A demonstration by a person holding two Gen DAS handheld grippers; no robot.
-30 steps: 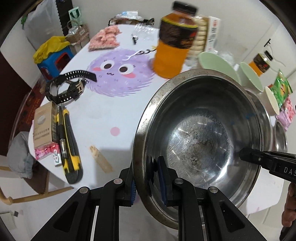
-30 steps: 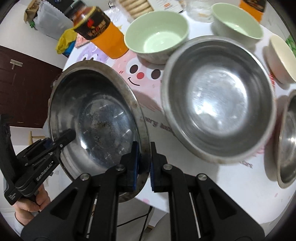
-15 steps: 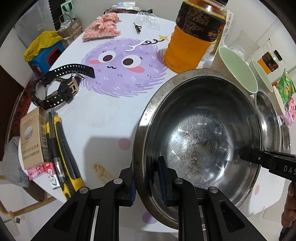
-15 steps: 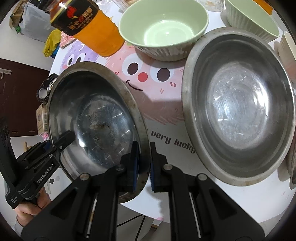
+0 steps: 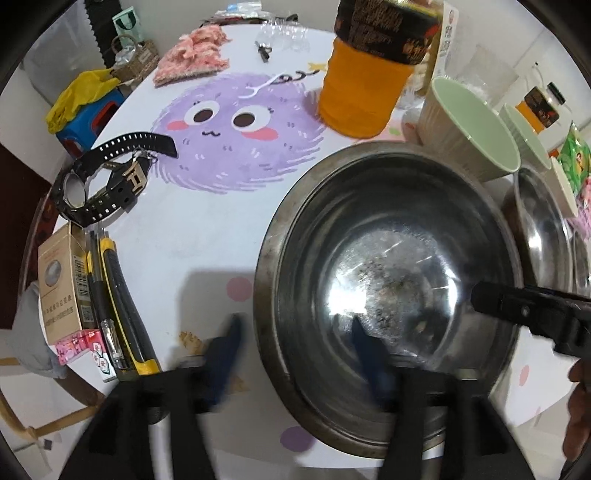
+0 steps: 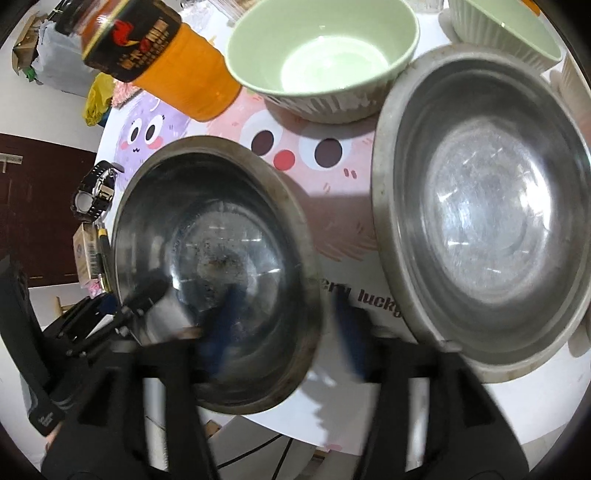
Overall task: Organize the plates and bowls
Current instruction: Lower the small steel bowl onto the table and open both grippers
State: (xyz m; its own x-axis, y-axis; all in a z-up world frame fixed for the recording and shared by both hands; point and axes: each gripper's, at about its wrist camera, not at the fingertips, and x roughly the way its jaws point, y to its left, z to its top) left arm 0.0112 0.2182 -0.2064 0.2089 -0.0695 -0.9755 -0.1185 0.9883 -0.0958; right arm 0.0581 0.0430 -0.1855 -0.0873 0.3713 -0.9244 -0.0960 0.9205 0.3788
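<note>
Your table (image 5: 207,229) carries everything, its white cover printed with a purple fuzzy face and a pink one. The largest thing on it is the second steel bowl (image 6: 484,206), sitting mouth up at the right of your right wrist view. Just to its left, apart from it, is the stained steel bowl (image 5: 388,266), also mouth up and near the table's front edge; being round, it has no long axis to speak of, and its opening faces the ceiling. Behind the two steel bowls stands a green bowl (image 6: 325,55), upright, with another green bowl (image 6: 506,29) beside it. An orange drink bottle (image 5: 373,77) stands behind the stained bowl.

Your left gripper (image 5: 295,350) is spread wide, its blurred blue pads straddling the near left rim without pinching it. Your right gripper (image 6: 284,328) is likewise spread, one finger over the bowl's inside and the other outside the right rim, gripping nothing.

At the table's left edge lie a black wristwatch (image 5: 107,173), a yellow utility knife (image 5: 125,306) and a small carton (image 5: 61,280).
</note>
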